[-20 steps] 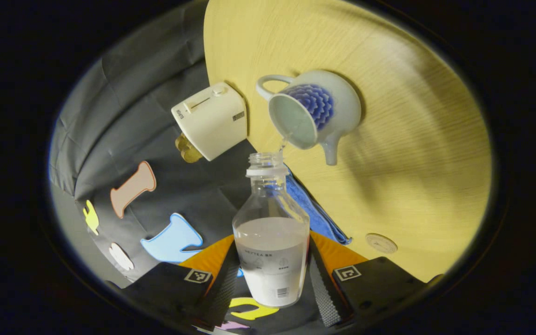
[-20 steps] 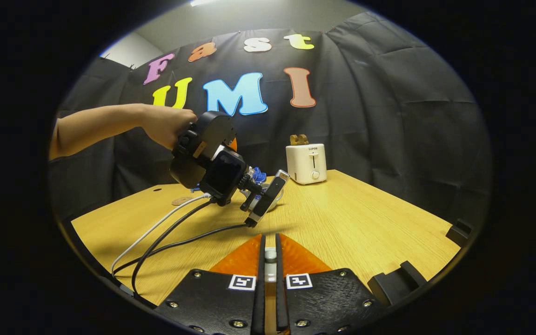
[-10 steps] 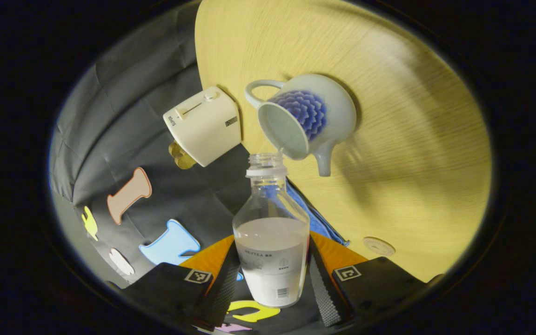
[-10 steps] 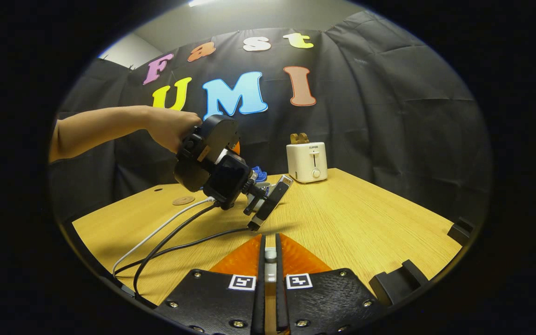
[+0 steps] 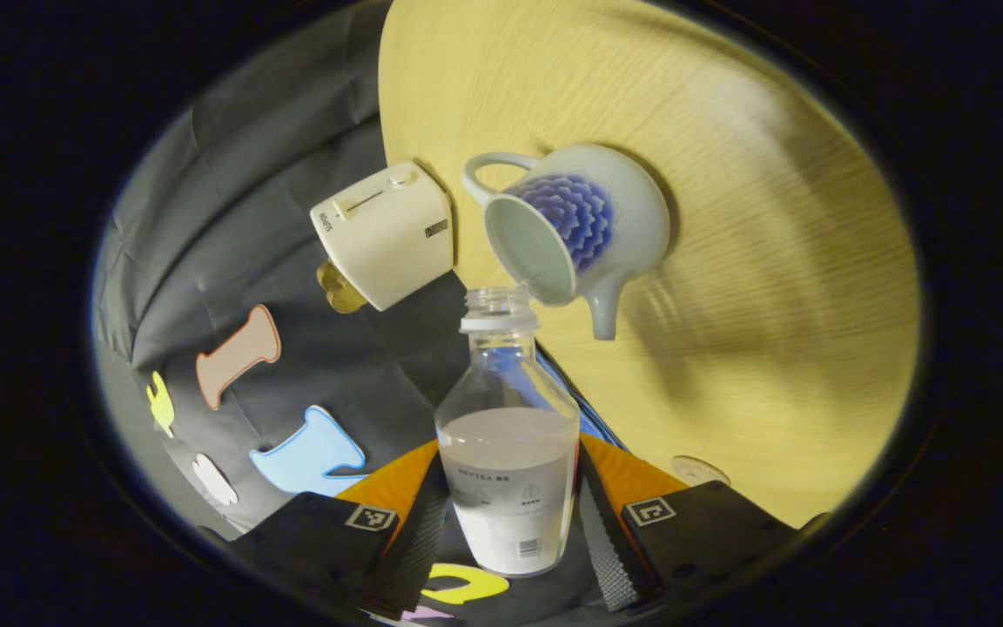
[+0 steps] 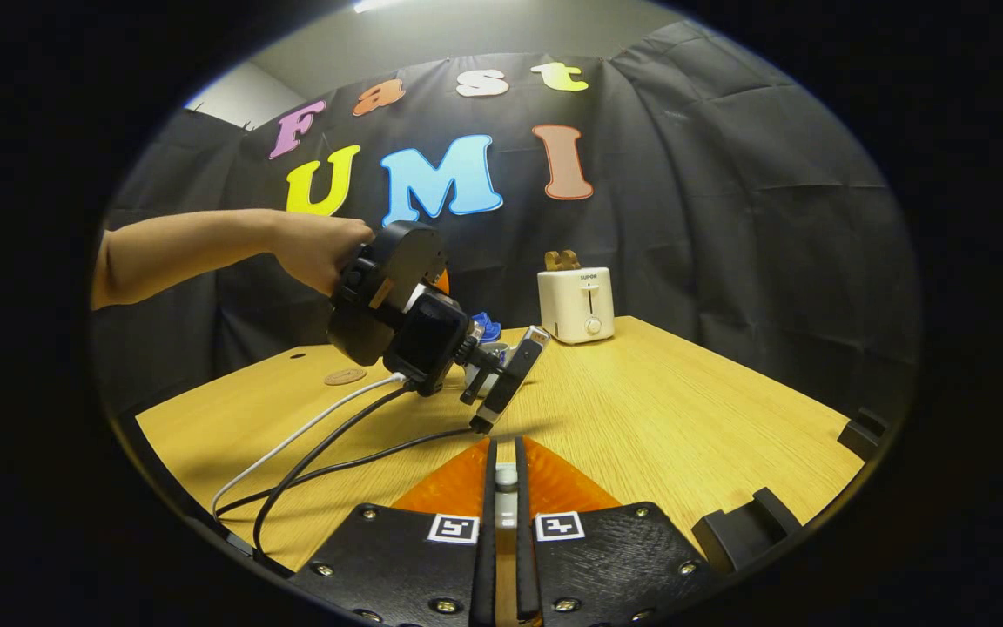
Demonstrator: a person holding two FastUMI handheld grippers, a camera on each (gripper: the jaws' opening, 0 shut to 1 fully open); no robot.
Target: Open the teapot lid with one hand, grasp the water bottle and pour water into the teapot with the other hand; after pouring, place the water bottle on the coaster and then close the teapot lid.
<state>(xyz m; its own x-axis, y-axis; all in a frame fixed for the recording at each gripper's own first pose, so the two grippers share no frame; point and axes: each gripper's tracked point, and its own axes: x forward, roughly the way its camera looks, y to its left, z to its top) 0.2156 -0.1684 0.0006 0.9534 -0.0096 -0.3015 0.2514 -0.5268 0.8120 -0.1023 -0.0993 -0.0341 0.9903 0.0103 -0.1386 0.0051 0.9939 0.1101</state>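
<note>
My left camera is looking steeply rolled, close along my fingers at the bottle [image 5: 508, 453] and teapot [image 5: 575, 226]. My right camera is sitting low and level, facing across the table [image 6: 684, 418] toward the back wall. The 2 views are sharing the toaster [image 5: 384, 233] [image 6: 576, 304] and coaster [image 5: 698, 470] [image 6: 344, 376].

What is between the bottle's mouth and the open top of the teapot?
Nothing solid. In the left gripper view the clear plastic water bottle's uncapped mouth sits just at the rim of the white, blue-flowered teapot; no stream is clear there.
</note>
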